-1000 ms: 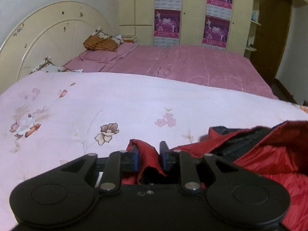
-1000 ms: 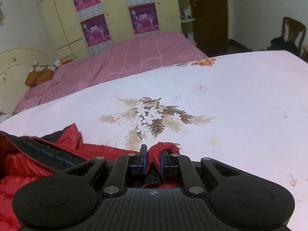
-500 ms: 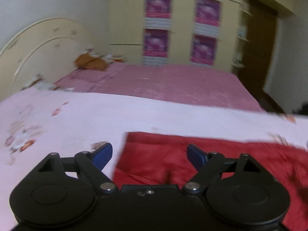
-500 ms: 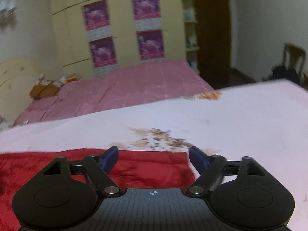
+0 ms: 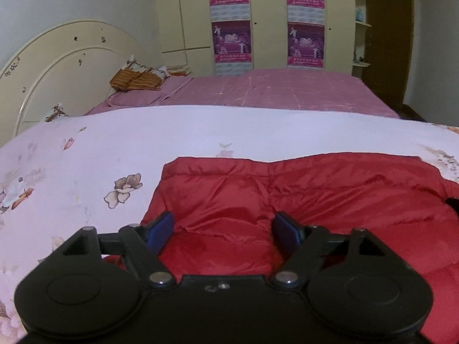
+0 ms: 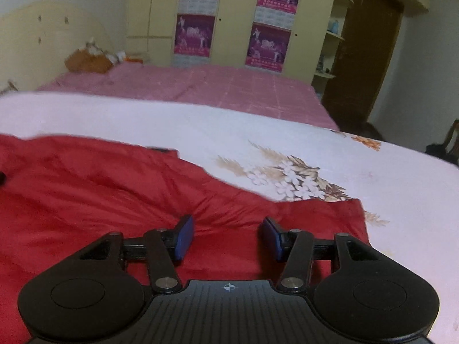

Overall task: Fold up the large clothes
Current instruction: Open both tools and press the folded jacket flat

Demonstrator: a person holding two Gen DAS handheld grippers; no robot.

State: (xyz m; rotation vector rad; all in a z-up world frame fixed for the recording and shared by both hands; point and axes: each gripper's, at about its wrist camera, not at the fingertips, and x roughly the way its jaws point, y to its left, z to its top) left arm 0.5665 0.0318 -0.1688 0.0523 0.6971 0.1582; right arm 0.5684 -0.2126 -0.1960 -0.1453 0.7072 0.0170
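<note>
My right view is smeared with blur, so the far edge of the red jacket reads only as a soft line and the headboard corner at 10 o'clock is vague. The jacket runs off the left edge of that view and off the right edge of my left view, and my own housings cover its near part in both. A small dark shape at the right edge of the left view, at 3 o'clock, is cut off; I cannot tell what it is.

My left claw stands wide open and has just been opening; nothing is pinched, and the jacket lies flat under and ahead of it, from 12 to 3 o'clock. My right claw is about half open, also just opened, gripping nothing; red fabric lies between and beneath its fingers, spreading toward 9 and 10 o'clock.

The jacket rests on the pale floral bedspread, with a 2nd bed in pink beyond at 12 o'clock.
</note>
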